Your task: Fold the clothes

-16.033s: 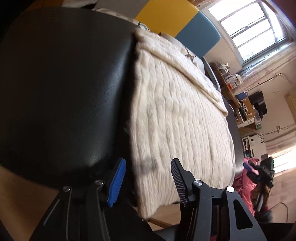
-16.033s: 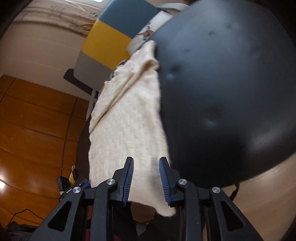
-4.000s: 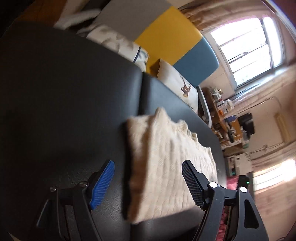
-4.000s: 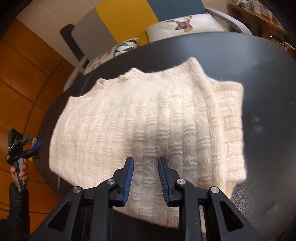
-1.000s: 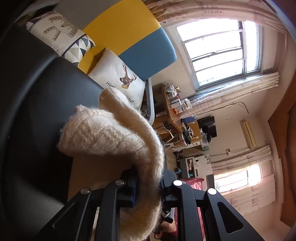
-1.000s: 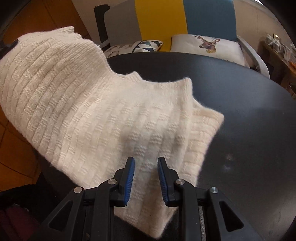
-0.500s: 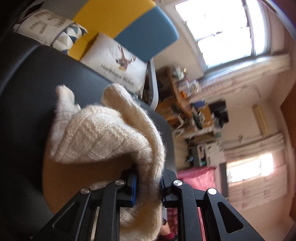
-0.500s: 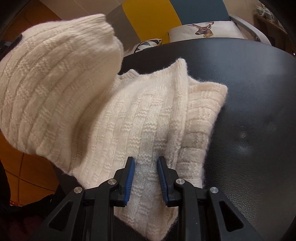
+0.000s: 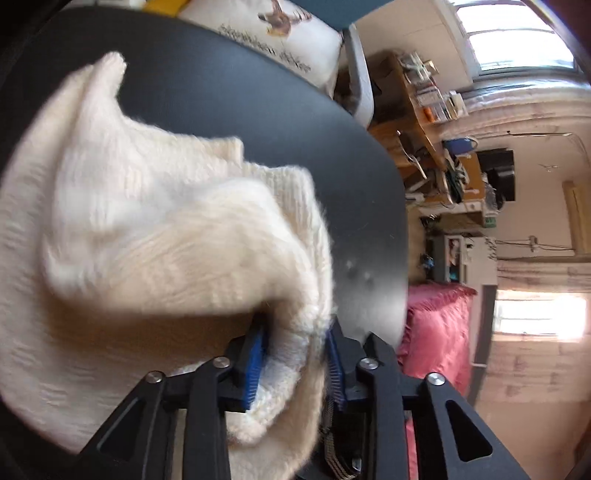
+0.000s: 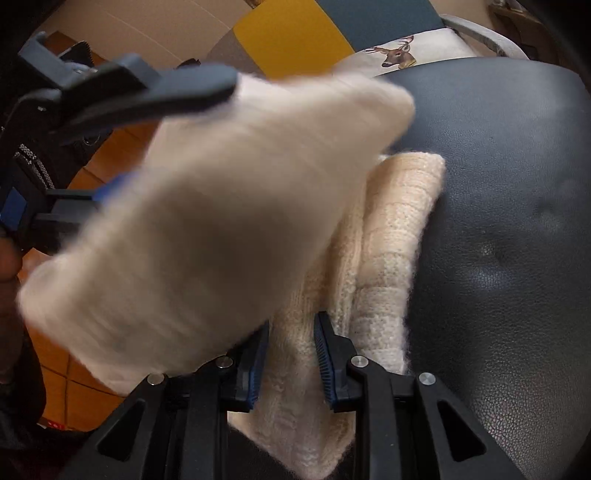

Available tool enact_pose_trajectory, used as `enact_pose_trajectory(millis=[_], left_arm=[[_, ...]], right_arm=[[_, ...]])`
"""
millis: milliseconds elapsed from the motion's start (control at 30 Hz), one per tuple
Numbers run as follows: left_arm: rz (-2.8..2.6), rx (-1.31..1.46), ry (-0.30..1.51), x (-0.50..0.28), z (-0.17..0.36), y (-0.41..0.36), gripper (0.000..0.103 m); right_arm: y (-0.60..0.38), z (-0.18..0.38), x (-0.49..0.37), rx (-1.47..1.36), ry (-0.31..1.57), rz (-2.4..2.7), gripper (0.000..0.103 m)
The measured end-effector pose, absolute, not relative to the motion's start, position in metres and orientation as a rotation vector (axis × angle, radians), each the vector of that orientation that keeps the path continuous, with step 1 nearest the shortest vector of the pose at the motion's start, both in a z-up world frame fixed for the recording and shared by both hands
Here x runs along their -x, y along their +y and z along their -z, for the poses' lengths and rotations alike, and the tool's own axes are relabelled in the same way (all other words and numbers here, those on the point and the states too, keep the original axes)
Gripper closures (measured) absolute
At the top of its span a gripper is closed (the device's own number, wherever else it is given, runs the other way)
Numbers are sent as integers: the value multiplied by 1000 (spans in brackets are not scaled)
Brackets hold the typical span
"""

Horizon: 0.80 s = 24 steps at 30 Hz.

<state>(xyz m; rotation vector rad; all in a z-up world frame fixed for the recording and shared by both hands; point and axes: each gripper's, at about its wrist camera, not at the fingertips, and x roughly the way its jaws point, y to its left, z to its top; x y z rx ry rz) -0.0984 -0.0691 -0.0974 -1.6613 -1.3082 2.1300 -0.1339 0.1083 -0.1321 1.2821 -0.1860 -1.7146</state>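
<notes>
A cream knitted sweater (image 9: pixel 155 236) lies partly folded on a round black leather table (image 9: pixel 295 122). My left gripper (image 9: pixel 295 354) is shut on a thick edge of the sweater and carries that flap over the rest. In the right wrist view the lifted flap (image 10: pixel 229 206) is blurred and hangs above the folded layers (image 10: pixel 399 229). My right gripper (image 10: pixel 290 354) is shut on the near edge of the sweater at the table's rim. The left gripper's body (image 10: pixel 110 92) shows at the upper left there.
A chair with yellow and blue back (image 10: pixel 295 33) and a deer cushion (image 10: pixel 402 51) stands behind the table. A cluttered wooden desk (image 9: pixel 424 122) and a pink cloth (image 9: pixel 436 332) lie to the right. Bare table leather (image 10: pixel 517 221) is right of the sweater.
My left gripper has swung the held flap over and down across the sweater, toward the right gripper. The right gripper has kept its hold on the near edge.
</notes>
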Motion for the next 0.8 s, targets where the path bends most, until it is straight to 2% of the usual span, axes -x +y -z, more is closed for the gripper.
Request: enact_pose_trajectory(millis=[133, 367, 467, 600, 800], left_arm=[[-2092, 1540, -1283, 94, 66, -75, 72], [-2304, 1354, -1114, 37, 14, -136, 67], [-2395, 1324, -991, -3, 18, -162, 67], [-2516, 1279, -666, -58, 35, -169, 67], [-2501, 1271, -461, -102, 79, -151, 66]], right_arm=[[121, 124, 129, -1280, -212, 1734, 78], [166, 95, 102, -1254, -200, 1833, 76], [178, 56, 84, -1148, -155, 1830, 74], [166, 4, 64, -1036, 11, 1808, 69], [131, -27, 48, -1028, 300, 1741, 64]])
